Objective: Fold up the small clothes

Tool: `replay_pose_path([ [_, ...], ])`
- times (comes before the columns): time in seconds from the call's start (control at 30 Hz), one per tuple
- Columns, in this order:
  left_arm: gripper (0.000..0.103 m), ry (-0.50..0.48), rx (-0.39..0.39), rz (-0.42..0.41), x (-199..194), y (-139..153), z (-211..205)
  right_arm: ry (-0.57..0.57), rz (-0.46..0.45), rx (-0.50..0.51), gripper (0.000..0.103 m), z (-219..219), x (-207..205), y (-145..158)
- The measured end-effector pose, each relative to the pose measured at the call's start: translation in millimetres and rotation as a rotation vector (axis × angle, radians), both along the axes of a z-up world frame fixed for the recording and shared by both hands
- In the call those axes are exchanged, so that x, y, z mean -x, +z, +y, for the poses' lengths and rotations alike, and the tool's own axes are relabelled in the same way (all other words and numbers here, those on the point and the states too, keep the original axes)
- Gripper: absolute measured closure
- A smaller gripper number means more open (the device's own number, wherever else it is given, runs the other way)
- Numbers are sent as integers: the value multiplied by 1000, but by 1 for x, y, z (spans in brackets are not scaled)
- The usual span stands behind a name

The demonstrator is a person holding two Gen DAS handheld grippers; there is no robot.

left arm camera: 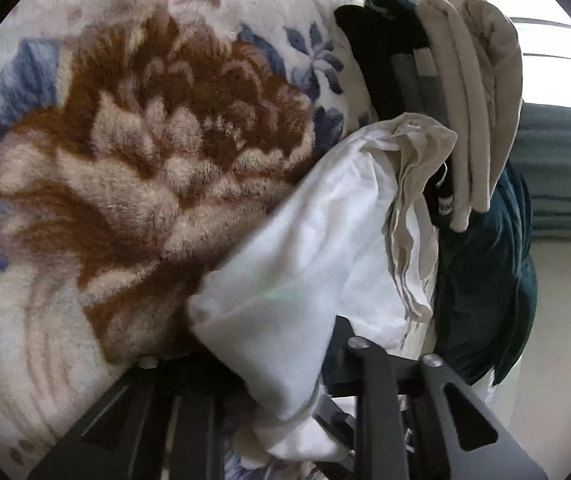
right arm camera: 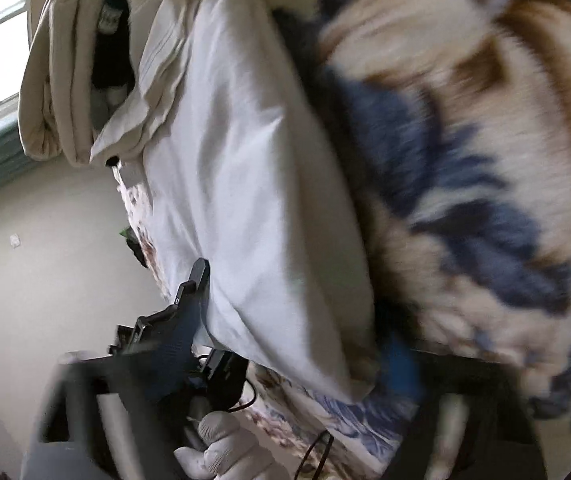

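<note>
A white garment lies on a plush flowered blanket. My left gripper is shut on its near corner, and the cloth bunches between the black fingers. In the right wrist view the same white garment fills the middle. The left gripper shows there at its lower left edge, held by a gloved hand. My right gripper's fingers are dark blurs at the bottom, with the garment's lower edge reaching down between them.
A pile of folded beige, dark and teal clothes stands just beyond the white garment. It appears again in the right wrist view. The blanket's edge and a pale floor lie beside it.
</note>
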State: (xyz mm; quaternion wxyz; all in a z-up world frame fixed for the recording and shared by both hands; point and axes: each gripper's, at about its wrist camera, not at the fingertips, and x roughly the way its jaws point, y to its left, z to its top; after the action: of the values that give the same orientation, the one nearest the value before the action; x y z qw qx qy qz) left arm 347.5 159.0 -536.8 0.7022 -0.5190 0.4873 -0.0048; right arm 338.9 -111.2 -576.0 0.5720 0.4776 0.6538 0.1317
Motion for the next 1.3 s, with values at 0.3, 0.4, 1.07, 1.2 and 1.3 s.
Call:
replay_pose_path([
  [0.3,88,-98,-21,60,86,30,29,58,-5,35,94,32,75,44],
  [0.4,82,-194,-50,155,127,32,33,149,80,59,94,44,117,49],
  [1.07,46,-342,92,192,-66,39,21,-109,24,202,68,-45,9,65],
  [1.2,46,-358,87,141,-102,41,14,-217,-66,165,68,-48,-16,74],
  [1.3,46,-343,88,115,-121,41,18,-290,-89,129,68,-58,-22,77],
])
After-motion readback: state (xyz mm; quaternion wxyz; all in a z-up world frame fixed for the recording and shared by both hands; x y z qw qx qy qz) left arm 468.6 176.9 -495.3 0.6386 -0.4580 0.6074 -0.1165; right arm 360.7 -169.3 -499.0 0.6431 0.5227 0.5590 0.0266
